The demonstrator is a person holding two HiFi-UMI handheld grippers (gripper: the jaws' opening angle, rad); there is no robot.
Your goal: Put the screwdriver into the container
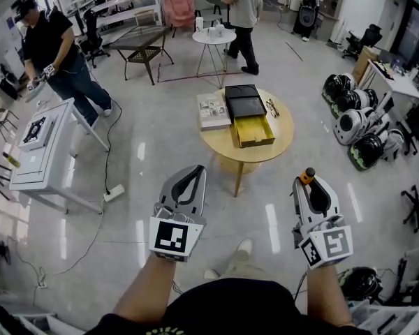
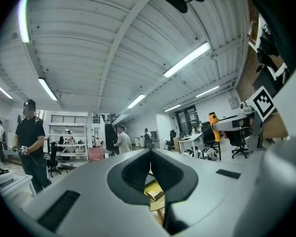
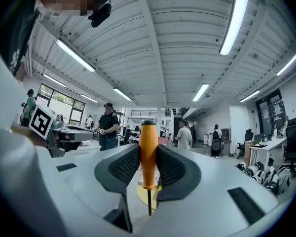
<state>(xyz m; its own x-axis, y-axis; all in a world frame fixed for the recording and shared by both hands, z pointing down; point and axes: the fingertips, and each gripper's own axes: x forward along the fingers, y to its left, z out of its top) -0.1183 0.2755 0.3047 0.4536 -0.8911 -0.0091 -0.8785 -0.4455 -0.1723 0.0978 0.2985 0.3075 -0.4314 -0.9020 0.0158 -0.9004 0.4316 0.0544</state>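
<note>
Standing well short of the round table [image 1: 283, 142]. The yellow container [image 1: 253, 132] lies open on the table top, just beside a black box [image 1: 243, 102] and a booklet [image 1: 213, 110].

Right gripper [image 3: 148, 163]: jaws clamped on the orange handle of the screwdriver [image 3: 148, 147]. The tool is upright, with its bare shaft hanging below the pads. Left gripper [image 2: 150, 157]: jaws together, nothing between them.

Risks, as judged:
- The grip is on the smooth handle only, so a jolt on the way to the table could let the tool pivot or slide down.
- The shaft hangs below the jaws, so a low approach could knock it on the table rim or the container wall.
- The black box sits just beside the target, so a release too far back would land the tool there.

Views compared:
- Head view gives the layout and the gap to the table. Of the tool it shows only the orange cap.
- Right gripper view shows the pads on the handle and the free shaft.
- Left gripper view shows its closed, empty jaws and a slice of the yellow container beneath them.
</note>
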